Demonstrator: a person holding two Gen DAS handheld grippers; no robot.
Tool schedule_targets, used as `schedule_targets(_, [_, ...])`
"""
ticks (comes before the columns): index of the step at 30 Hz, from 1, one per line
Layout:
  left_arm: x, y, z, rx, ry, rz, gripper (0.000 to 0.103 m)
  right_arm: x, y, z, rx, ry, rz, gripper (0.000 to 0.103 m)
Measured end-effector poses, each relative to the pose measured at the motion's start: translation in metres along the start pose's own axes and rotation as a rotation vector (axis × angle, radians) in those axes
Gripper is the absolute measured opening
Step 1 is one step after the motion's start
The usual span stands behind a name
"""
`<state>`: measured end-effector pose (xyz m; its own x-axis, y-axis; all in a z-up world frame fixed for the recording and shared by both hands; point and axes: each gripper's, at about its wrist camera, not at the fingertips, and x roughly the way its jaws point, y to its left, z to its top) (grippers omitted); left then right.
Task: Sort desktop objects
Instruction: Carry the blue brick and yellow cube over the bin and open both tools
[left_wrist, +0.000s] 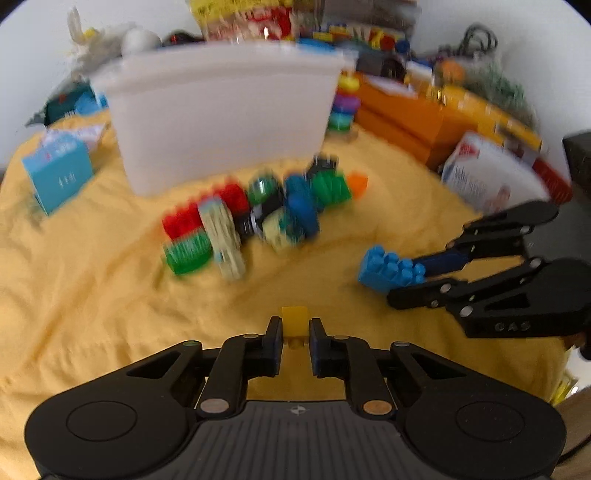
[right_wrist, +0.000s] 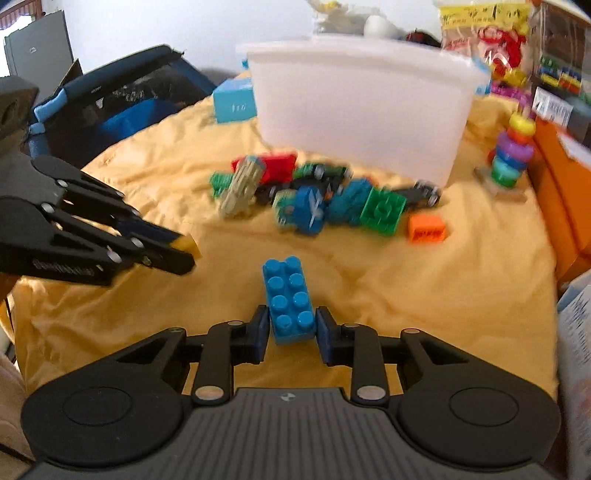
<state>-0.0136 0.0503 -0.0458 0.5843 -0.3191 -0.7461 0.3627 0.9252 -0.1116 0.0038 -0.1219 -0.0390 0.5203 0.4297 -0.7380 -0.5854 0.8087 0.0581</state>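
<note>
**Both grippers hold a brick above the yellow cloth**

The right gripper (right_wrist: 291, 330) pinches a blue brick (right_wrist: 289, 299) between its two fingers, gripping the near end. The brick's long axis runs straight ahead along the fingers, studs facing up, its far end pointing toward the pile of toys (right_wrist: 325, 195). Seen from the left wrist, the same blue brick (left_wrist: 389, 271) sticks out beyond the fingertips of the right gripper (left_wrist: 413, 280) over the right side of the cloth.

The left gripper (left_wrist: 294, 332) is closed on a small yellow brick (left_wrist: 294, 321); only its upper part shows between the fingers, so its length and direction cannot be judged. From the right wrist just a yellow corner (right_wrist: 184, 242) peeks past the left gripper (right_wrist: 181, 254).

Both views are blurred. The pile, near the middle of the yellow cloth (left_wrist: 92, 288), shows red, green, blue and beige pieces whose shapes are hard to make out. Behind it stands a white bin (left_wrist: 221, 118); its inside is hidden. An orange brick (right_wrist: 426, 228) lies at the pile's right end.
</note>
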Motion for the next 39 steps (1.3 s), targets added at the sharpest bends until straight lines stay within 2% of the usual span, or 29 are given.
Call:
schedule_targets(8, [-0.054, 0.019, 0.081, 0.033, -0.233, 0.053, 0.017, -0.035, -0.024, 0.068, -0.026, -0.218, -0.101, 0.03])
schedule_targets(13, [-0.058, 0.032, 0.138, 0.097, -0.342, 0.104, 0.017, -0.038, -0.045, 0.116, -0.012, -0.328, -0.147, 0.03])
schedule_targets(15, [-0.054, 0.036, 0.157, 0.113, -0.365, 0.13, 0.018, -0.035, -0.051, 0.135, -0.015, -0.365, -0.166, 0.03])
schedule_targets(18, [-0.042, 0.048, 0.182, 0.078, -0.38, 0.141, 0.018, -0.026, -0.064, 0.161, 0.007, -0.404, -0.193, 0.03])
schedule_targets(22, [-0.014, 0.058, 0.21, 0.047, -0.368, 0.146, 0.018, -0.003, -0.066, 0.195, 0.086, -0.405, -0.219, 0.03])
schedule_targets(26, [0.025, 0.07, 0.214, -0.023, -0.297, 0.164, 0.018, 0.027, -0.069, 0.204, 0.125, -0.335, -0.237, 0.031])
schedule_targets(28, [0.035, 0.072, 0.21, -0.037, -0.269, 0.173, 0.026, 0.032, -0.072, 0.201, 0.117, -0.314, -0.236, 0.033])
schedule_targets(29, [0.035, 0.072, 0.207, -0.045, -0.264, 0.167, 0.031, 0.032, -0.072, 0.197, 0.105, -0.313, -0.226, 0.039])
schedule_targets(32, [0.022, 0.069, 0.196, -0.036, -0.303, 0.143, 0.043, 0.024, -0.072, 0.185, 0.088, -0.34, -0.209, 0.04])
schedule_targets(36, [-0.007, 0.06, 0.18, -0.052, -0.36, 0.131, 0.043, 0.008, -0.068, 0.172, 0.099, -0.363, -0.195, 0.04])
schedule_targets(39, [-0.026, 0.047, 0.156, -0.045, -0.379, 0.113, 0.047, -0.002, -0.062, 0.156, 0.092, -0.367, -0.175, 0.041])
